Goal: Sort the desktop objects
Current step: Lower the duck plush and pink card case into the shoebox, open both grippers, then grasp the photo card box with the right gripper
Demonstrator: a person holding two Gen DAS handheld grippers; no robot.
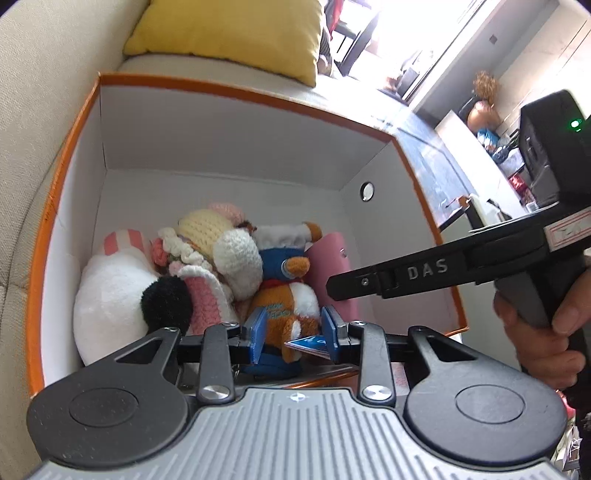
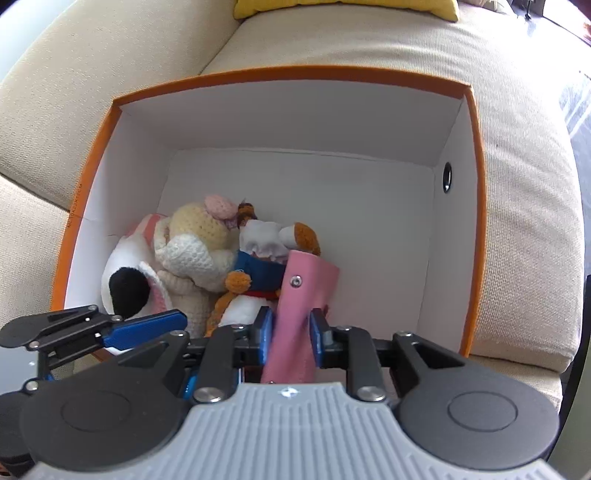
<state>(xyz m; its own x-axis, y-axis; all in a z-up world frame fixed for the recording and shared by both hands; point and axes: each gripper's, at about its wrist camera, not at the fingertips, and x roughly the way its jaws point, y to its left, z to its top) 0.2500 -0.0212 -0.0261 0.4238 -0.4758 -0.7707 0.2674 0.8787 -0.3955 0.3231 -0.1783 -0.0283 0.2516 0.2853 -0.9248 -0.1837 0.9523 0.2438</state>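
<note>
Blue-padded right gripper (image 2: 291,336) clenches one flat pink leather case (image 2: 301,314), snap stud visible, held upright at the near wall inside one orange-rimmed box (image 2: 291,75). Left gripper (image 1: 294,334): jaws parted, astride one orange plush toy (image 1: 284,291) in blue clothing, contact not determinable. Beyond, three soft toys: one white plush (image 1: 110,295), two crocheted dolls (image 1: 207,229). Box sits on beige woven sofa (image 2: 517,184); one yellow cushion (image 1: 229,33) behind.

The box (image 2: 280,110) looks like matt white card; the toys (image 2: 195,240) are crocheted yarn and plush; the sofa (image 2: 517,184) is coarse woven cloth.
</note>
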